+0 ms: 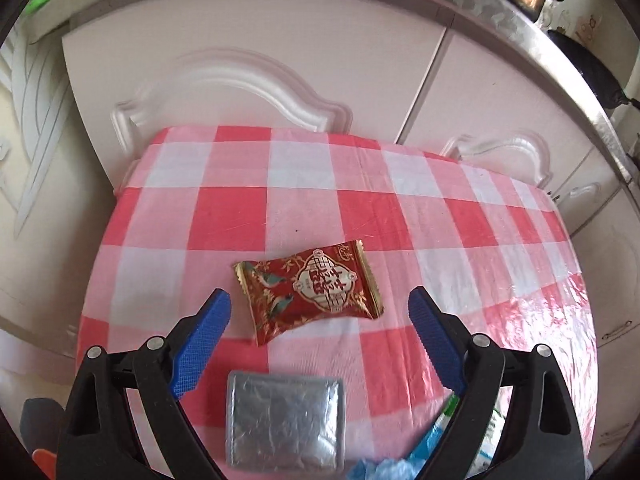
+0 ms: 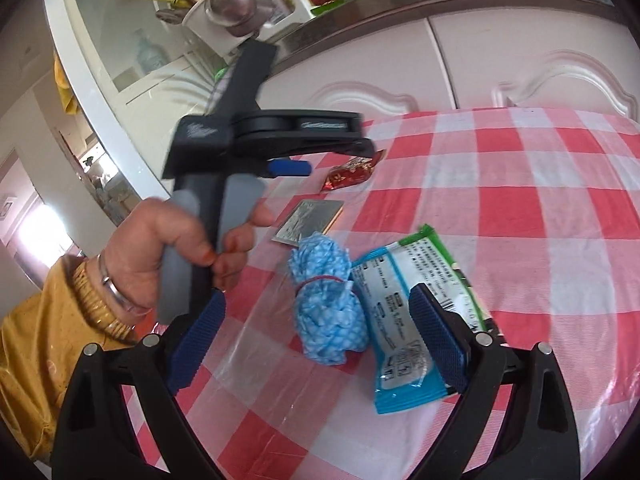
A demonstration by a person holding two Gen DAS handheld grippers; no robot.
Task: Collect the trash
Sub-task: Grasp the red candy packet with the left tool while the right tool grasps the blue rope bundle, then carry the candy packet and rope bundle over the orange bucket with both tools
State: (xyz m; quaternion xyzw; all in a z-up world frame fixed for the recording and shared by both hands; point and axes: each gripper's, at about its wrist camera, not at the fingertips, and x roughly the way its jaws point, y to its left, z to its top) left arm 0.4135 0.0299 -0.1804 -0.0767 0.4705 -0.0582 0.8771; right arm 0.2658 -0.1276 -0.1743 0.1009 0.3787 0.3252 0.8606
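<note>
Foil packet point(image 1: 285, 426) near; red wrapper's point(image 1: 310, 292) length slants upward-right.

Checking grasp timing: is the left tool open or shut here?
Open. The left tool has its blue pads spread wide, the red packet lying untouched on the cloth between them.

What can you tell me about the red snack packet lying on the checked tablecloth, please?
The red snack packet is a small, sealed, glossy pillow pouch with crimped gold edges, printed with birds, gold sprigs and a pale medallion of characters. It looks puffed and lies flat, slightly askew, on the red-and-white checked tablecloth. Nothing else touches it: the left hand-held gripper is open, its blue pads to either side, clear of it.
</note>
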